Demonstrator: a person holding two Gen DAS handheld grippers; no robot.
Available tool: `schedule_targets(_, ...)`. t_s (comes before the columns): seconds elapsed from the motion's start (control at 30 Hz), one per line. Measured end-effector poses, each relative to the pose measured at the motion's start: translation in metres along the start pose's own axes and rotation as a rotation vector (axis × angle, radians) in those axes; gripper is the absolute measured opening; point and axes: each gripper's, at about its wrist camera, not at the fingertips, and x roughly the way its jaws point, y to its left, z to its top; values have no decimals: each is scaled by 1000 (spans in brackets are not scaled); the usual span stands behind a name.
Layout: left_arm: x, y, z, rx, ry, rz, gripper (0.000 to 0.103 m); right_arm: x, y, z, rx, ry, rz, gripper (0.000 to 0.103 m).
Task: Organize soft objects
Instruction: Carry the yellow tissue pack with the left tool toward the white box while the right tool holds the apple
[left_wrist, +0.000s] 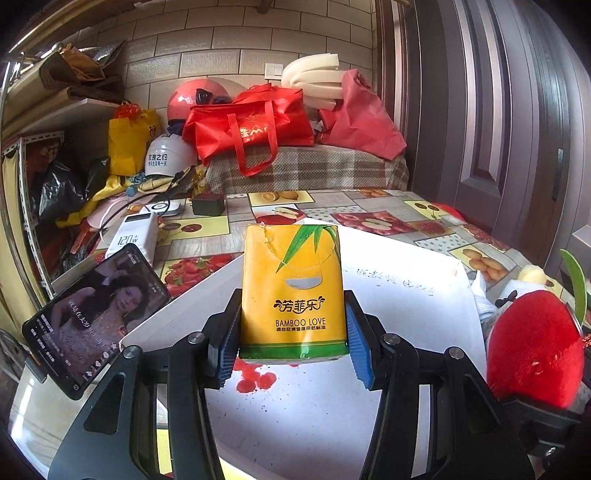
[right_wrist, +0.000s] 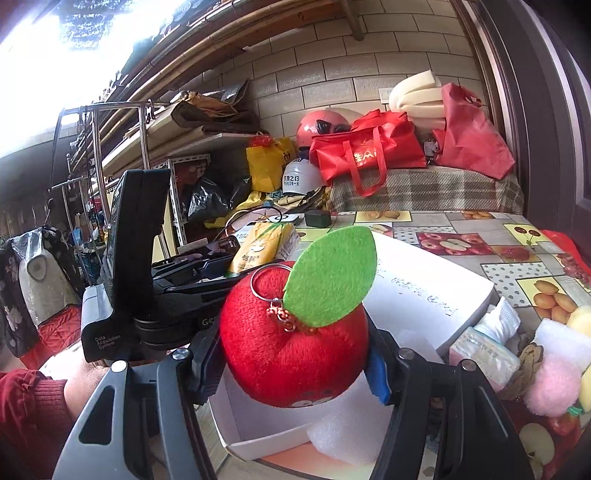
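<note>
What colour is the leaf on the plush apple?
Green, a felt leaf on the red plush apple; clearest in the right wrist view.

Below my left gripper (left_wrist: 291, 354) the white box (left_wrist: 406, 295) lies open and mostly bare, so I can pass straight down over it; a slab of white foam (right_wrist: 343, 432) takes its near corner. On the left, the propped phone (left_wrist: 92, 317) and the power bank (left_wrist: 135, 236) crowd that edge. On the right, the soft pile hems me in: the tissue pack (right_wrist: 484, 358), the pink pompom (right_wrist: 554, 384) and the folded white cloth (right_wrist: 498, 321) sit just beside the box. Beyond the box, the fruit-print tablecloth (left_wrist: 369, 206) is clear up to the red bag (left_wrist: 251, 129).
</note>
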Motion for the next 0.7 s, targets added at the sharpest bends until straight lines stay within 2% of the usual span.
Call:
schedule_targets(0.17, 8, 19, 2, -104, 35, -6, 50, 8, 8, 1, -2, -1, 1, 63)
schedule_targets(0.33, 4, 36, 0, -198, 11, -5, 50, 22, 14, 4, 5, 29, 13, 63)
schedule_targets(0.57, 6, 24, 2, -135, 23, 24, 50, 44, -10, 6, 113, 99, -23, 64)
schedule_targets(0.7, 4, 19, 2, -102, 15, 27, 50, 46, -31, 6, 164, 117, -99, 64)
